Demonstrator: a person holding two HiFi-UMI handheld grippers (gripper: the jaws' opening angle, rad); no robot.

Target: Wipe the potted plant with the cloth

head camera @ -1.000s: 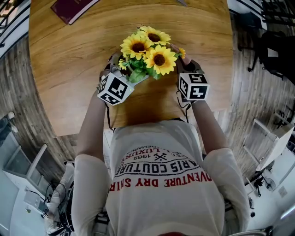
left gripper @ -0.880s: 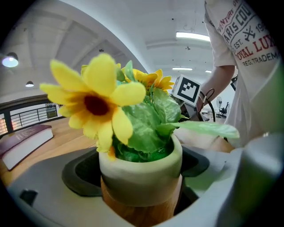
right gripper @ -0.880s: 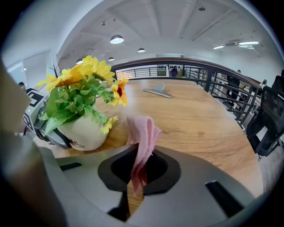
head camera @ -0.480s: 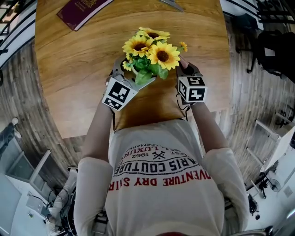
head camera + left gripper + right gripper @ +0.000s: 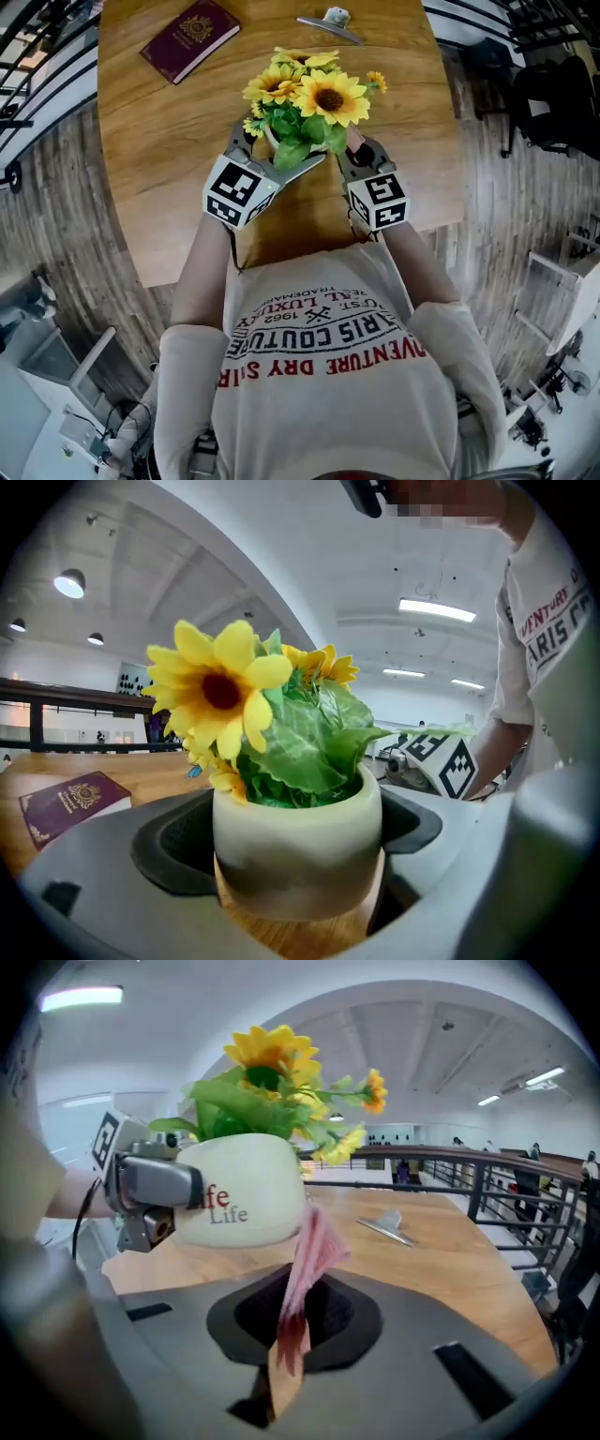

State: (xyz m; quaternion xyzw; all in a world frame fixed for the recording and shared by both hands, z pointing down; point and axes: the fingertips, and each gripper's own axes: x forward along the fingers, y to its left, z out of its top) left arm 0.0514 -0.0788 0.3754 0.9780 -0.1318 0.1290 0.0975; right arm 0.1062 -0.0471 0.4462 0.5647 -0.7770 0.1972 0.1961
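The potted plant, yellow sunflowers [image 5: 309, 94] in a white pot [image 5: 295, 846], is held between the jaws of my left gripper [image 5: 272, 150], which is shut on the pot. In the right gripper view the pot [image 5: 239, 1204], printed "Life", hangs tilted above the wooden table with the left gripper [image 5: 150, 1185] clamped on its side. My right gripper [image 5: 354, 148] is shut on a pink cloth [image 5: 305, 1269]. The cloth stands up from the jaws and its top touches the pot's lower right side. The head view hides the pot under the leaves.
A maroon passport [image 5: 190, 39] lies at the far left of the round wooden table [image 5: 150, 141]. A metal clip [image 5: 330, 23] lies at the far edge. A railing [image 5: 487, 1194] runs behind the table. My torso stands against the near edge.
The head view has tilted up, bringing the passport and clip fully into sight. My right gripper has edged left, closer to the pot. The left gripper still holds the pot.
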